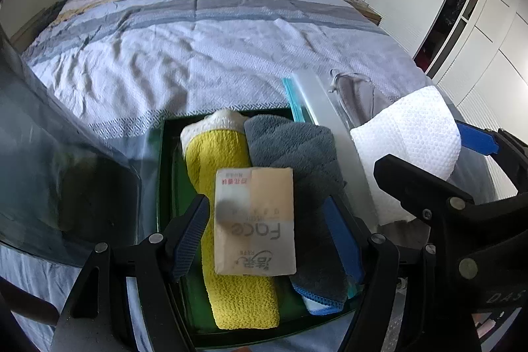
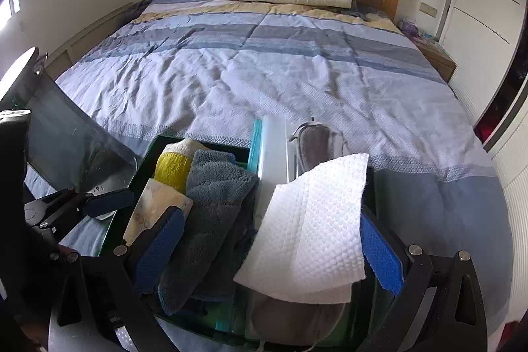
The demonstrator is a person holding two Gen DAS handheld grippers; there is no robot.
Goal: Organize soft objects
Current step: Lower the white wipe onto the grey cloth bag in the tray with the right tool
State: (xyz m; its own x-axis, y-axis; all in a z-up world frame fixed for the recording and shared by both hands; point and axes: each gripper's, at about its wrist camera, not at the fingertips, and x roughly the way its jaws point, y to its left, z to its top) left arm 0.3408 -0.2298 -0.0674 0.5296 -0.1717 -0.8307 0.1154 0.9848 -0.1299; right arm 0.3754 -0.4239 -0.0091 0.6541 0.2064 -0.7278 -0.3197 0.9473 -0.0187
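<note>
Tissue pack [image 1: 254,220] atop rolled towels [image 1: 231,220] in tray [image 1: 165,154].

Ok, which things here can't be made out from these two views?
- Green tray, left wrist view: its floor is covered by the towels and the tissue pack.
- Grey item, right wrist view: mostly behind the white cloth, so what it is stays unclear.
- Tray's near edge, both views: cut off behind the gripper frames.
</note>
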